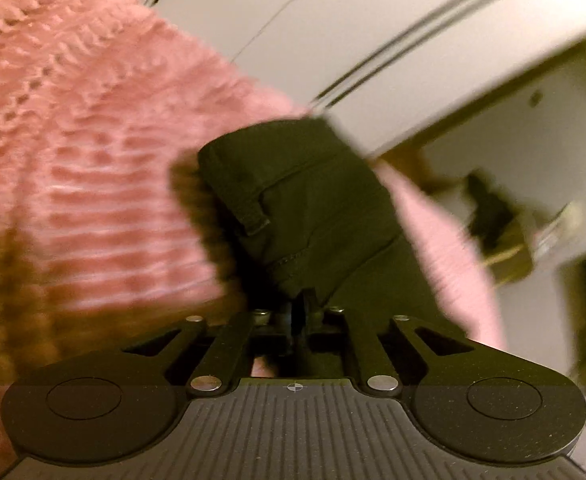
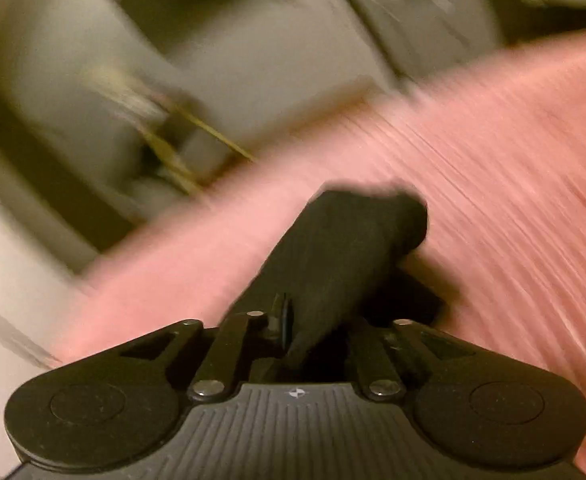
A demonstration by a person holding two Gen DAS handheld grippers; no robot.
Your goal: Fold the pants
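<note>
The dark pants point(image 1: 305, 208) rise from my left gripper point(image 1: 299, 304), which is shut on their fabric; a seam and a belt loop show on the cloth. In the right wrist view my right gripper point(image 2: 287, 316) is shut on another part of the dark pants point(image 2: 345, 248), which stand up as a bunched fold ahead of the jaws. Both views are blurred by motion. Behind the pants in both views is the person's pink knitted sweater point(image 1: 85, 152).
The pink sweater point(image 2: 493, 184) fills the right of the right wrist view. White panels or cupboard fronts point(image 1: 413, 40) lie beyond in the left wrist view. Blurred pale furniture point(image 2: 213, 48) lies behind in the right wrist view.
</note>
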